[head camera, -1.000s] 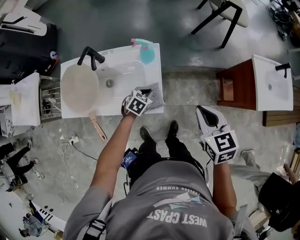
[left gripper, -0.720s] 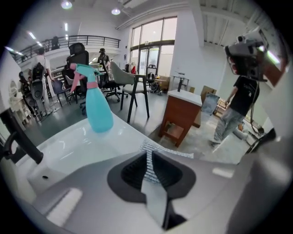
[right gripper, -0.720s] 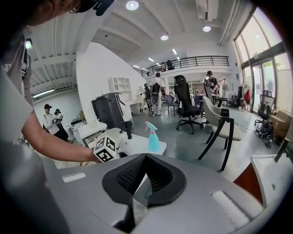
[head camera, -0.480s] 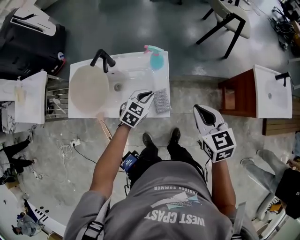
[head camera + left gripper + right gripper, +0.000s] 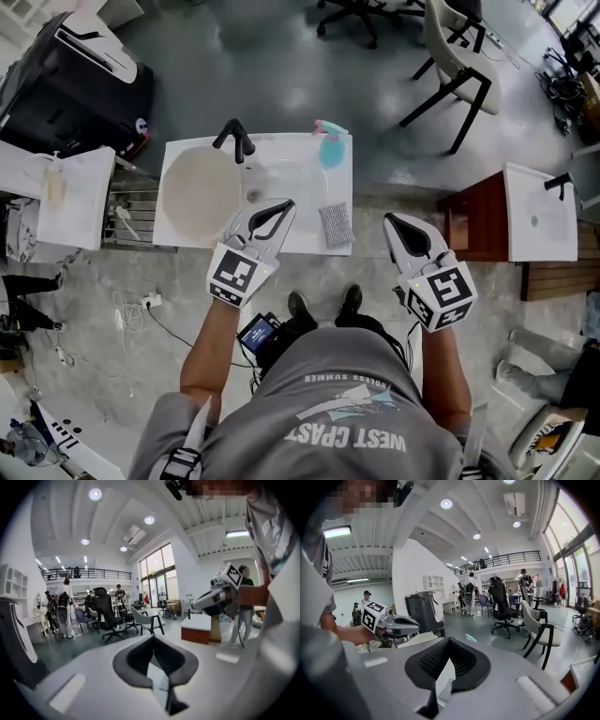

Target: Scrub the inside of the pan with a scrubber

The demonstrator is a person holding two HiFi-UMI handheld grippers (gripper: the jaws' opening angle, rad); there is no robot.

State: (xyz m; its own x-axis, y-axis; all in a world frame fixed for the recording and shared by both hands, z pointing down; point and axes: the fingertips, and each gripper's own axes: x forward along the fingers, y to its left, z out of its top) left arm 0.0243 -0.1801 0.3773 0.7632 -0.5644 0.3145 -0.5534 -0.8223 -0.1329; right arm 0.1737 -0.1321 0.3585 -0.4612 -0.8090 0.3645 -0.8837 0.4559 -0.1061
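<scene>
Our left gripper (image 5: 287,206), jaws together and empty, hangs over the sink (image 5: 309,240), pan (image 5: 199,192) at its nine o'clock, scrubber (image 5: 335,223) at three. Our right gripper (image 5: 390,221) is likewise closed, empty.

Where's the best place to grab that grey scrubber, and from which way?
Pinch the scrubber across its short width, at the middle, coming straight down from above. It lies flat near the front edge of the counter, and nothing crowds its long sides, so the jaws should fit there.
</scene>
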